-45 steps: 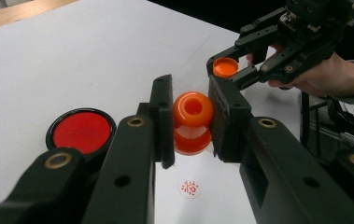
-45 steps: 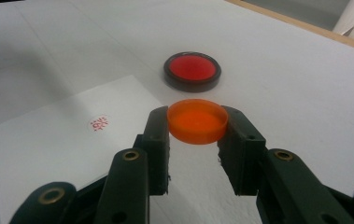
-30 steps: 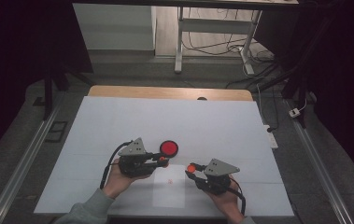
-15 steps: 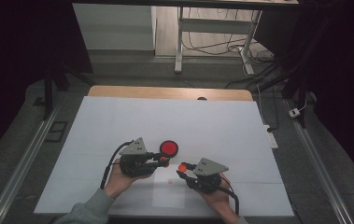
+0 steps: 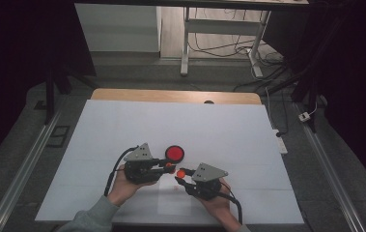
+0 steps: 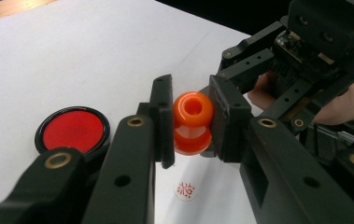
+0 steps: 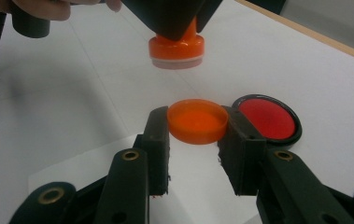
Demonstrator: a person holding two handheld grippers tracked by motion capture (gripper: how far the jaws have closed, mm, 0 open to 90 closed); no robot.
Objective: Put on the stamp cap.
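right gripper: lower middle of the high view, jaws clamped on the orange cap. Cap held open side up, probably so it can be fitted under the stamp's base.
left gripper: just left of it, jaws tight on the knob of the orange stamp. Gripped by the handle, which leaves the base free.
stamp vs cap: in the right gripper view the stamp hangs above the cap, base down, clear gap between them. Looks like capping or uncapping; can't tell which.
paper: lies under both grippers near the bottom edge of the sheet; a small red stamp mark sits on it below the left jaws, so it looks like the stamping spot.
ink pad: red disc in a black rim, open, on the table just beyond the grippers, handy for re-inking.
table: white sheet over wood; wooden strip shows at the far edge.
count: 2 grippers, 1 stamp, 1 cap, 1 ink pad, 1 paper, 1 mark.
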